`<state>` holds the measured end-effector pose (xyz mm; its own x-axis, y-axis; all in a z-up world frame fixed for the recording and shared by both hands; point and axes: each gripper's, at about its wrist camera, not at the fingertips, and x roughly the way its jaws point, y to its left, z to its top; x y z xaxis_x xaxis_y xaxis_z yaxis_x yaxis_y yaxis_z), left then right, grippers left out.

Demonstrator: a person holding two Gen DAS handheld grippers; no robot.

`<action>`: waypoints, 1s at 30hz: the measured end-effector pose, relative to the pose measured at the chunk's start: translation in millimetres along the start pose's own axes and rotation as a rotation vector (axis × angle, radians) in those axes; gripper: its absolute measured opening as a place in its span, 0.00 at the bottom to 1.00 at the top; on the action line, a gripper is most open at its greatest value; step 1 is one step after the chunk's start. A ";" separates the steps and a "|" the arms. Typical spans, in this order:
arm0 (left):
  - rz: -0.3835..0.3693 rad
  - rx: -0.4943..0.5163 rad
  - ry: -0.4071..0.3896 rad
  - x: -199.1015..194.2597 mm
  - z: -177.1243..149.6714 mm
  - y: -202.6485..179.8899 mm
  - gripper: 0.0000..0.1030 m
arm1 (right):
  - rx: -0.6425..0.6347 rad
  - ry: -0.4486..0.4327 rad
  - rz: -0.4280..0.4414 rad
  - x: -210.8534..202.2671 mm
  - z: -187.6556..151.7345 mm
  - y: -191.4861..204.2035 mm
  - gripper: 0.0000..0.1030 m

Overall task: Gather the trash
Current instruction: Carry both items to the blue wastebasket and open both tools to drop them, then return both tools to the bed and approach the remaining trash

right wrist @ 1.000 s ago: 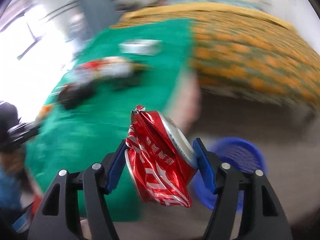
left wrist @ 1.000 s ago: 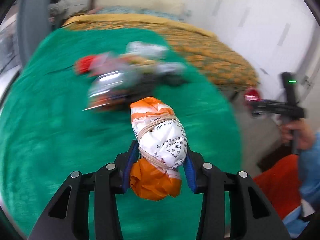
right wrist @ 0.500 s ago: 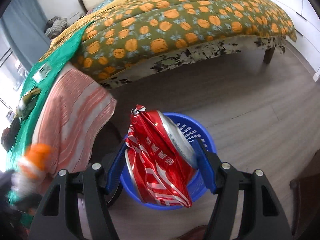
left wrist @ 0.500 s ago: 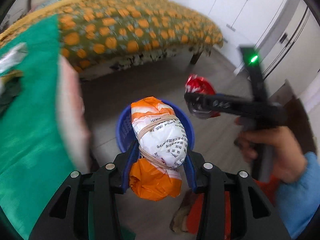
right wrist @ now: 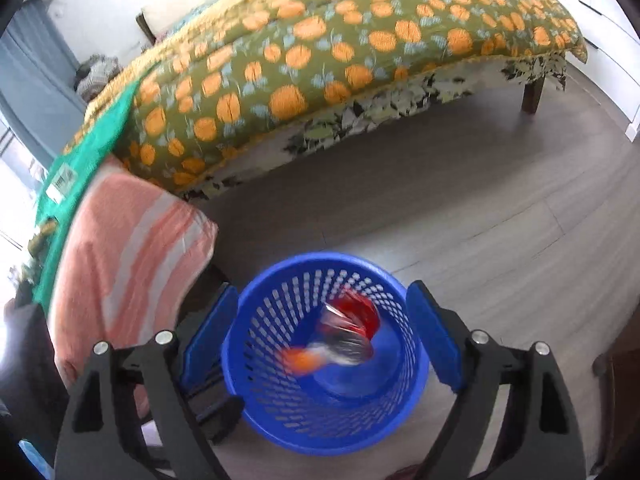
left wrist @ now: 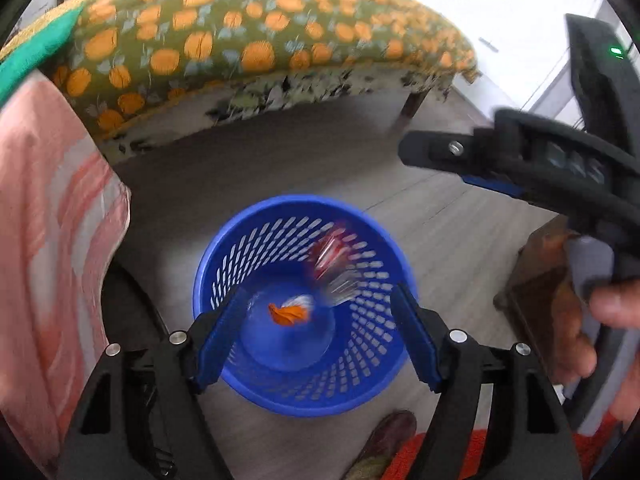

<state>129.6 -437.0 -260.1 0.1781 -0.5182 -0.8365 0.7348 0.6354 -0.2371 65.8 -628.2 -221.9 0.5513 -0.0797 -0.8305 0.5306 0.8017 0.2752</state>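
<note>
A blue perforated trash basket stands on the floor below both grippers; it also shows in the right wrist view. Inside it, blurred by motion, are the orange and white wrapped bundle and the crushed red can. My left gripper is open and empty over the basket. My right gripper is open and empty over the basket, and it also shows at the right of the left wrist view.
A bed with an orange-patterned green cover stands behind the basket. A pink striped cloth hangs at the left beside a green cloth. Wooden furniture is at the right. Grey floor surrounds the basket.
Both grippers opened and let go. The wrapped bundle and the red can dropped into the blue basket. Both views tilted down onto the basket.
</note>
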 end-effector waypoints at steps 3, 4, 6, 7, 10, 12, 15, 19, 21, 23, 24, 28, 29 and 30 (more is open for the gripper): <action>-0.034 0.018 -0.088 -46.8 -1.1 -9.2 0.83 | -0.003 -0.072 0.015 -26.4 6.3 7.8 0.83; -0.055 0.019 -0.129 -68.4 -3.5 -11.4 0.89 | -0.008 -0.096 0.017 -35.7 7.8 12.4 0.85; -0.070 0.027 -0.202 -105.5 -10.2 -13.2 0.95 | -0.036 -0.159 0.016 -58.7 9.7 28.3 0.89; -0.070 0.028 -0.236 -123.2 -15.8 -12.6 0.95 | -0.058 -0.188 0.012 -68.5 9.3 37.5 0.90; -0.046 0.006 -0.263 -167.5 -41.5 3.1 0.95 | -0.157 -0.293 -0.016 -98.3 -2.6 79.3 0.93; 0.017 -0.018 -0.242 -182.8 -60.6 18.5 0.95 | -0.213 -0.336 -0.022 -108.3 -13.3 102.3 0.93; 0.086 -0.023 -0.223 -201.7 -94.1 46.6 0.95 | -0.314 -0.379 -0.022 -113.3 -36.1 144.6 0.93; 0.230 -0.091 -0.220 -234.9 -135.1 96.3 0.95 | -0.433 -0.332 0.027 -100.7 -75.2 200.6 0.93; 0.295 -0.133 -0.225 -252.6 -152.4 127.1 0.95 | -0.472 -0.276 0.066 -89.8 -100.3 229.8 0.93; 0.374 -0.171 -0.245 -272.7 -164.3 159.3 0.95 | -0.505 -0.212 0.100 -77.3 -122.0 259.3 0.94; 0.418 -0.194 -0.255 -281.8 -168.6 176.8 0.95 | -0.518 -0.188 0.110 -71.9 -129.4 271.8 0.93; 0.499 -0.262 -0.266 -309.1 -177.0 233.9 0.95 | -0.583 -0.096 0.120 -51.0 -155.9 333.3 0.93; 0.519 -0.279 -0.255 -311.1 -176.6 249.7 0.95 | -0.608 -0.078 0.118 -47.4 -160.0 345.6 0.93; 0.531 -0.291 -0.249 -312.2 -177.0 262.7 0.95 | -0.634 -0.071 0.115 -44.9 -164.6 356.9 0.93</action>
<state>151.2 -7.0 -148.7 0.6399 -0.1859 -0.7456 0.3042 0.9523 0.0237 124.3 -241.0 -166.1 0.6347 0.0061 -0.7727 -0.0060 1.0000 0.0029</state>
